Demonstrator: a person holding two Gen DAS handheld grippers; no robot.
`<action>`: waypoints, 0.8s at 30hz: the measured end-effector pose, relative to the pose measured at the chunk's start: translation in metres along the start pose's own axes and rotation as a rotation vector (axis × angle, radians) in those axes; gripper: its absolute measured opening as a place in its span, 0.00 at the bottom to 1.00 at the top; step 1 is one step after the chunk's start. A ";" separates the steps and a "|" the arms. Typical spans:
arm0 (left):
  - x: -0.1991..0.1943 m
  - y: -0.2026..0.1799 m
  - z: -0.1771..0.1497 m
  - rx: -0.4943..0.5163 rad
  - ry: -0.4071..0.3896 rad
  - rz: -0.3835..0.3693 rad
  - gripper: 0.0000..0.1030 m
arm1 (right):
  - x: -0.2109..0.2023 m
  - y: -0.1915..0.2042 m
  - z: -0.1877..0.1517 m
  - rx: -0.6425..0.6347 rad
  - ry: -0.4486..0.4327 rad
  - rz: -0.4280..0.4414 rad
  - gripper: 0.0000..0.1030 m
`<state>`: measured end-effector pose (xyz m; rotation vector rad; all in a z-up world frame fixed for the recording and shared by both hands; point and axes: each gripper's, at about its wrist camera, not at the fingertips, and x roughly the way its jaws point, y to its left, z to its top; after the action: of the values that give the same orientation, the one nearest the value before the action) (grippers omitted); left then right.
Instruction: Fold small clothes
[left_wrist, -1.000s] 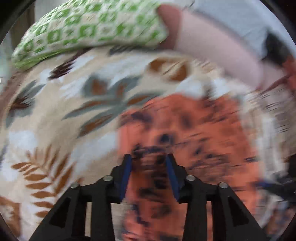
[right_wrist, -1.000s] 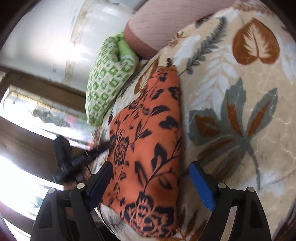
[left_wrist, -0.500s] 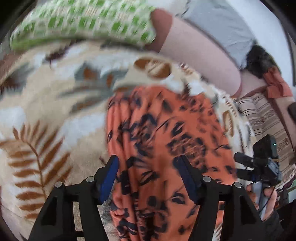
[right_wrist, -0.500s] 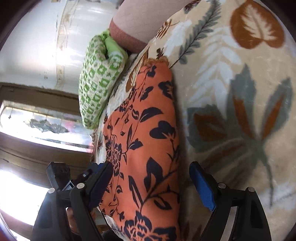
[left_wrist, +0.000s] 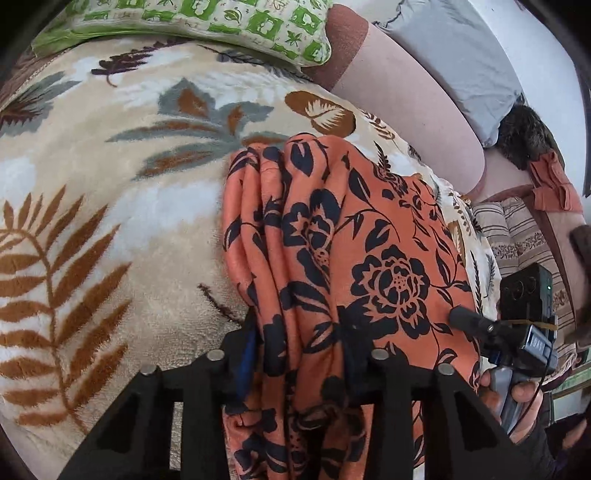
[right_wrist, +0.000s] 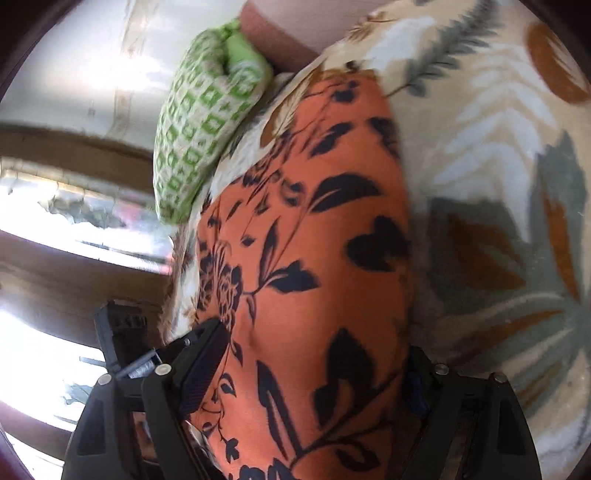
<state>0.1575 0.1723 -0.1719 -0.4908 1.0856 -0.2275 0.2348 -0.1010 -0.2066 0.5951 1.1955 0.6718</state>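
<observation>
Bedroom setting: soft leaf-print blanket (left_wrist: 110, 206) as work surface, green pillow (left_wrist: 221, 22) and pink bolster (left_wrist: 406, 92) pushed far ahead of both tools, probably to keep the middle free for folding.

Between the jaws of the left gripper (left_wrist: 299, 354): a gathered bunch of the orange floral garment (left_wrist: 369, 240). Jaws narrow, just closed further, pinched on that bunch. Ridges of cloth running straight ahead from the fingers, then flattening out to the right of them. Bare blanket to the left of the fingers. Likely gripped at this near edge so as to lift or carry it over the rest.

Through the right wrist view: right gripper (right_wrist: 314, 369) wide, jaws eased in only slightly, set astride the same garment. Cloth filling the whole gap and stretching ahead of the fingers toward the pillow. Far-side pad hidden under the fabric edge, so no firm squeeze to be made out; judged not gripping yet. Placed so, most likely, to take the opposite edge and match the left tool's hold.

Also from the left view: right tool off to the right of the left fingers, a hand (left_wrist: 517, 398) wrapped round its handle beyond the cloth's right border.

Fold itself judged hardly begun, garment lying mostly flat.
</observation>
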 end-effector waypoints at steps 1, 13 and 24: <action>0.000 0.000 0.000 -0.006 -0.005 0.000 0.34 | 0.001 0.003 -0.001 -0.011 -0.002 -0.011 0.78; 0.000 -0.003 -0.001 0.016 -0.020 0.023 0.33 | 0.004 -0.004 0.004 0.017 0.012 -0.034 0.58; -0.029 -0.046 -0.001 0.087 -0.095 0.007 0.25 | -0.047 0.030 0.003 -0.094 -0.060 0.013 0.34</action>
<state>0.1461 0.1439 -0.1265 -0.4156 0.9804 -0.2424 0.2226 -0.1159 -0.1543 0.5411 1.0994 0.7128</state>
